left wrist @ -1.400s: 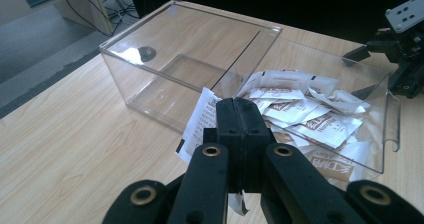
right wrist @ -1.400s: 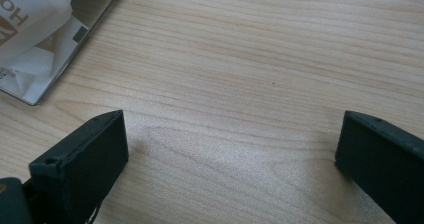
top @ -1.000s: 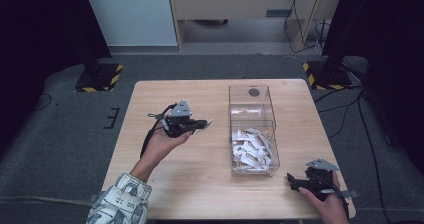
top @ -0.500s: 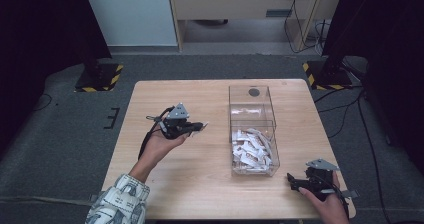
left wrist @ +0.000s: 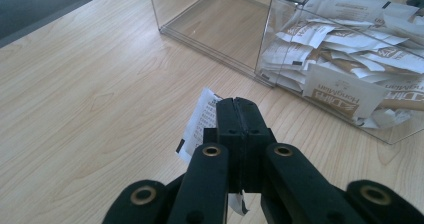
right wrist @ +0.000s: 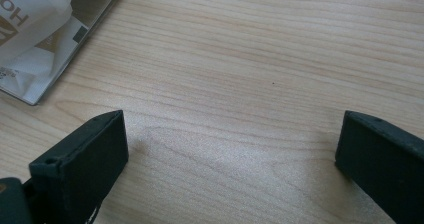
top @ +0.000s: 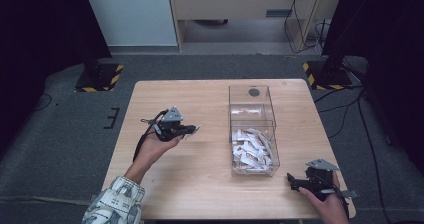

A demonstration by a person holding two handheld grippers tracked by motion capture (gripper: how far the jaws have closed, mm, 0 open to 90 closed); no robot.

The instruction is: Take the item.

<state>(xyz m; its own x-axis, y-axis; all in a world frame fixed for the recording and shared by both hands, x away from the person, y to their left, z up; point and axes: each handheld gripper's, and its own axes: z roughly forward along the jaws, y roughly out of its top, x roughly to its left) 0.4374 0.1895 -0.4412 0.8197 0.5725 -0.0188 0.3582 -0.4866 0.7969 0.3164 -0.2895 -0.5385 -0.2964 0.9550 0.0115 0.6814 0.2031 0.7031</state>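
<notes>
My left gripper (top: 192, 129) hovers low over the wooden table (top: 190, 184), left of the clear plastic box (top: 251, 129). Its jaws are shut on a white paper sachet (left wrist: 201, 120) that sticks out to the left of the jaws (top: 196, 128). The box has two compartments: the near one holds several white and brown sachets (top: 252, 149) (left wrist: 345, 49), the far one is bare. My right gripper (top: 291, 180) rests at the table's front right corner. Its jaws stand wide open with only wood between them (right wrist: 230, 129).
A small dark round mark (top: 254, 91) lies on the table behind the box. The box corner with sachets (right wrist: 35, 39) lies just left of the right gripper's jaws. Striped stand feet (top: 97, 78) sit on the grey floor beyond the table.
My left gripper, with the sachet in it, has sunk toward the table and drifted a little left and nearer. The right gripper has kept still.
</notes>
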